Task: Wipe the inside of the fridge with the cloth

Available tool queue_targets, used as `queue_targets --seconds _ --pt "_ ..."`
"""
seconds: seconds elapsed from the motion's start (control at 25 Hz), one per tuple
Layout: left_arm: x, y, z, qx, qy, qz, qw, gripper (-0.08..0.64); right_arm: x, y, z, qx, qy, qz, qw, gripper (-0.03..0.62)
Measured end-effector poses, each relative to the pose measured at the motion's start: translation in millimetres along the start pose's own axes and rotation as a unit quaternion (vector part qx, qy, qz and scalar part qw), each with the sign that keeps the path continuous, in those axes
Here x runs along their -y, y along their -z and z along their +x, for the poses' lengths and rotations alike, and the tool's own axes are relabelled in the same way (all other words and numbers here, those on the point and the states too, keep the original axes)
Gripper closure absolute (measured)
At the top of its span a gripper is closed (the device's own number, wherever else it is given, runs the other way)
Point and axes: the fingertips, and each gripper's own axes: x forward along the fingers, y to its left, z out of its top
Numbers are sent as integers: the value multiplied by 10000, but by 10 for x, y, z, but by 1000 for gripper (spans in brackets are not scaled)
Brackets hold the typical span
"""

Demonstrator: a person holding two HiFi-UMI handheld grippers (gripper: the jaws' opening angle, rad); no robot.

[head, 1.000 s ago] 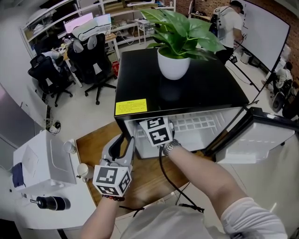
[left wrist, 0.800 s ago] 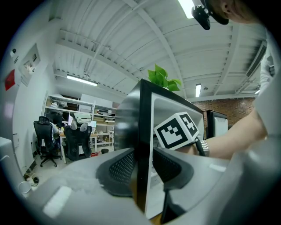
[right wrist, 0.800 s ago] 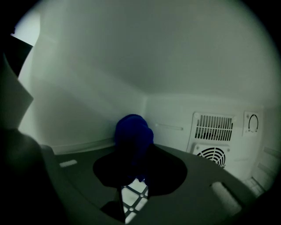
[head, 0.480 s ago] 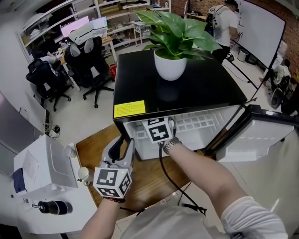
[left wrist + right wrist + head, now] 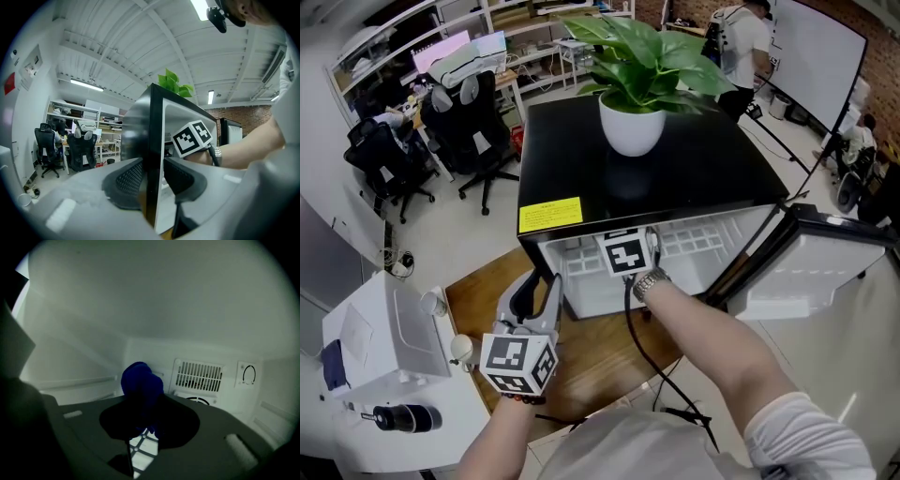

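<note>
The black mini fridge (image 5: 694,169) stands with its door (image 5: 825,272) swung open to the right. My right gripper (image 5: 143,406) is inside the white compartment, shut on a bunched blue cloth (image 5: 140,380) that sticks out past the jaws toward the back wall. In the head view only its marker cube (image 5: 628,253) shows at the fridge mouth. My left gripper (image 5: 539,286) clamps the front edge of the fridge's left wall (image 5: 152,140), one pad on each side. Its jaws have just eased open slightly with the wall still between them.
A potted plant (image 5: 631,127) sits on the fridge top. Inside are a vent grille (image 5: 199,376), a dial (image 5: 248,374) and a wire shelf (image 5: 140,446). A white machine (image 5: 380,328) stands at the left, office chairs (image 5: 459,122) behind, a person (image 5: 741,37) beyond.
My right gripper has shifted to the right inside the fridge with the cloth. The left gripper has stayed on the fridge's left wall.
</note>
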Motion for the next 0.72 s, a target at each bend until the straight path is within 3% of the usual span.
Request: queue_targets --seconds 0.72 --pt "-13 5 -4 -43 -206 -18 9998 426 554 108 -199 -82 466 -25 9989 486"
